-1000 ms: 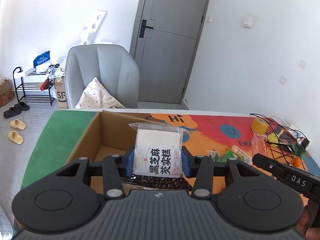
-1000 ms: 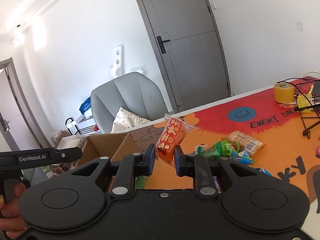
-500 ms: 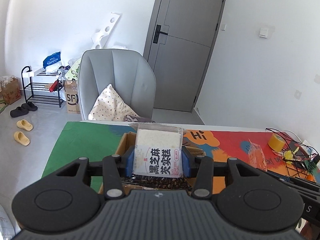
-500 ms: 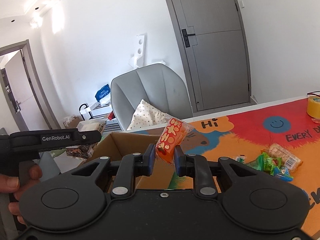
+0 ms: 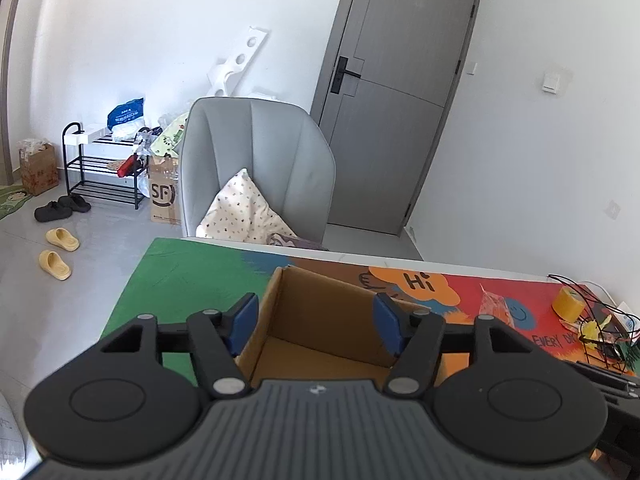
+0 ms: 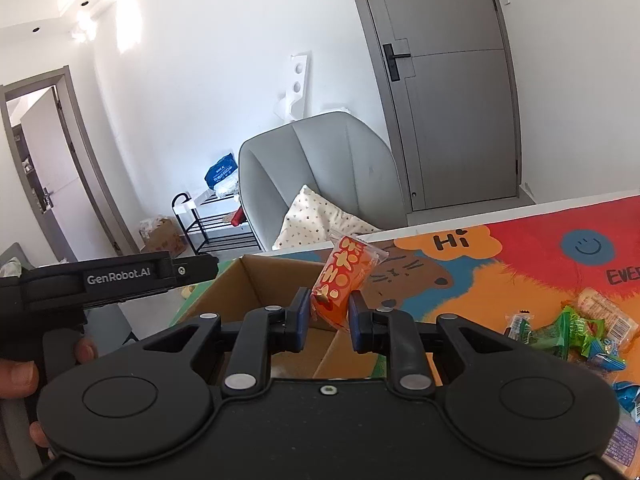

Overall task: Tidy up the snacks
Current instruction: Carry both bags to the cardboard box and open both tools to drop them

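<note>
My left gripper hangs over the open cardboard box. Its jaws are opening, and nothing is between the blue pads. The box floor that shows is bare brown card. In the right wrist view my right gripper is shut on an orange snack packet, which sticks up tilted above the near right corner of the box. The left gripper's body reaches in from the left, held by a hand.
Several loose wrapped snacks lie on the colourful mat to the right of the box. A yellow tape roll and a wire basket stand at the far right. A grey chair with a pillow is behind the table.
The white packet with black characters has gone from the left gripper, whose jaws have spread. Both views have swung left over the box. The right gripper still holds the orange packet.
</note>
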